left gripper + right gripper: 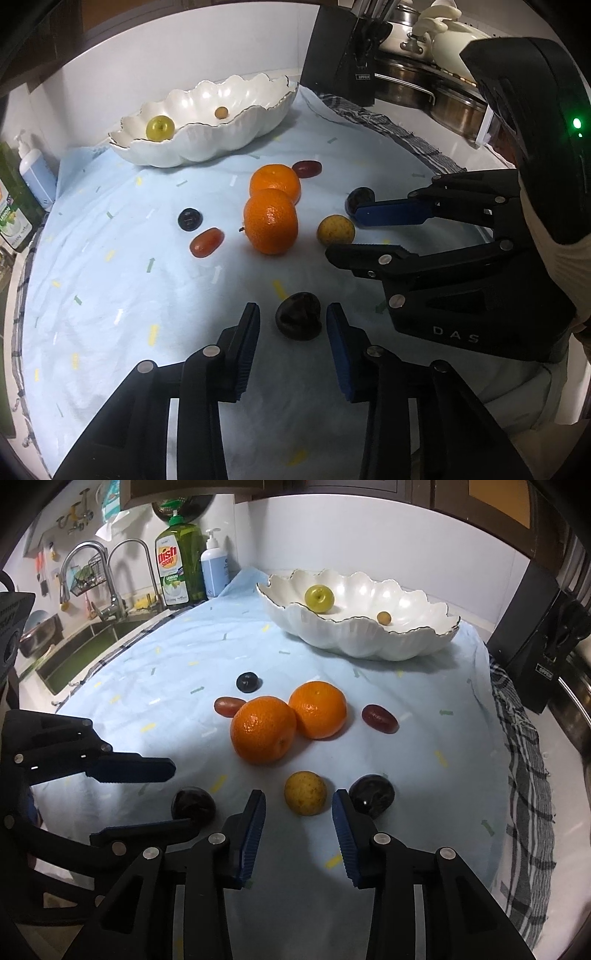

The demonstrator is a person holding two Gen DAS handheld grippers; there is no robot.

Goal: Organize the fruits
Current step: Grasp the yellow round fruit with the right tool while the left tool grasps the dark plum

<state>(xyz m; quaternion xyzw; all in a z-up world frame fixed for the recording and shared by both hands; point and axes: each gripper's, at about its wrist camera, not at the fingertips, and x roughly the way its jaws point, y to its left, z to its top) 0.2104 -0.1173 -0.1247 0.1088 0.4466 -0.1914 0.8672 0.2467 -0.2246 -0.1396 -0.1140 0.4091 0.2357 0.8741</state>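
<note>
A white scalloped bowl (207, 147) (369, 642) at the back holds a green apple (160, 127) (319, 598) and a small brown fruit (221, 112) (383, 617). On the blue cloth lie two oranges (270, 226) (263, 729), two red grapes (206, 242) (379, 718), dark fruits and a yellow fruit (336, 229) (305, 793). My left gripper (293, 321) (147, 794) is open around a dark plum (298, 315) (193, 805). My right gripper (298, 805) (343, 230) is open around the yellow fruit, with another dark plum (372, 792) (360, 197) just beside its right finger.
A sink (74, 653), dish soap bottle (179, 565) and pump bottle (214, 565) stand on the left. A black knife block (343, 55) (543, 646) and steel pots (424, 85) stand on the right. A small dark blue fruit (190, 219) (248, 682) lies mid-cloth.
</note>
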